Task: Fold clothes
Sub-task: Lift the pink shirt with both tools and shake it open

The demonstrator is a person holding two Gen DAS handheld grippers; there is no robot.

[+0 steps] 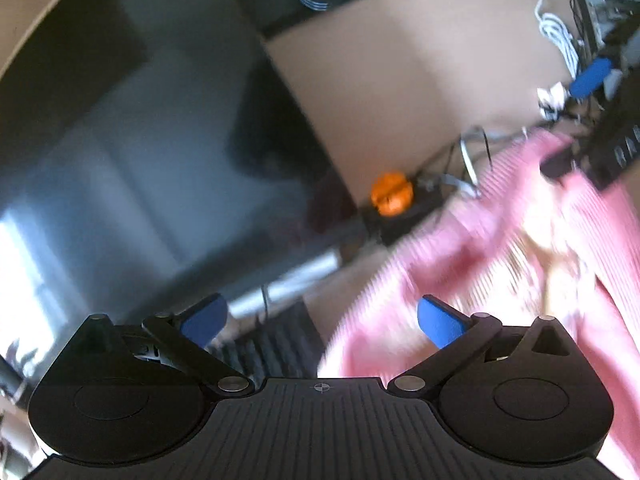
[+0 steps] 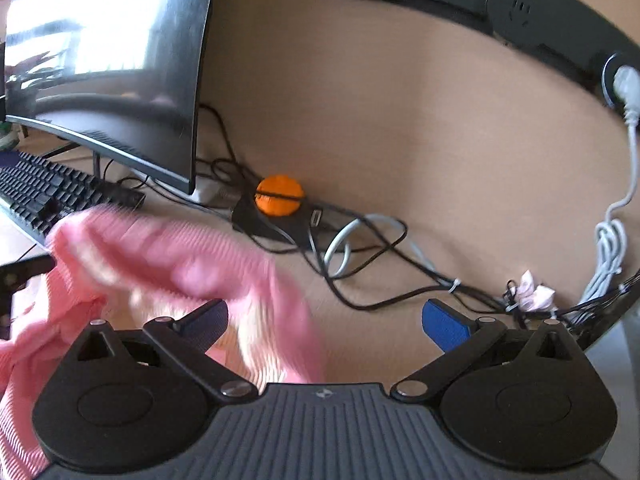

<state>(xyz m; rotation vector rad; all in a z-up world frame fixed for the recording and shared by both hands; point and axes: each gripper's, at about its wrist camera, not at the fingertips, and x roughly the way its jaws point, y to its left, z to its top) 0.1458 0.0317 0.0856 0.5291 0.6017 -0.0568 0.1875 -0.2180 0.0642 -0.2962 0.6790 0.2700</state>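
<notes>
A pink ribbed garment (image 1: 500, 264) lies crumpled and blurred at the right of the left wrist view. My left gripper (image 1: 322, 318) is open, its blue pads wide apart, with the cloth behind its right finger and nothing between the fingers. In the right wrist view the same pink garment (image 2: 172, 264) is bunched at the left, passing behind my left blue pad. My right gripper (image 2: 326, 320) is open too, with bare tan desk between its fingers. The other gripper's black body (image 2: 20, 276) shows at the left edge beside the cloth.
A dark curved monitor (image 2: 108, 64) and a black keyboard (image 2: 52, 196) stand at the left. An orange knob on a black hub (image 2: 279, 195) sits among tangled cables (image 2: 360, 256). A white cable (image 2: 612, 240) and a black socket rail (image 2: 520, 12) run along the back.
</notes>
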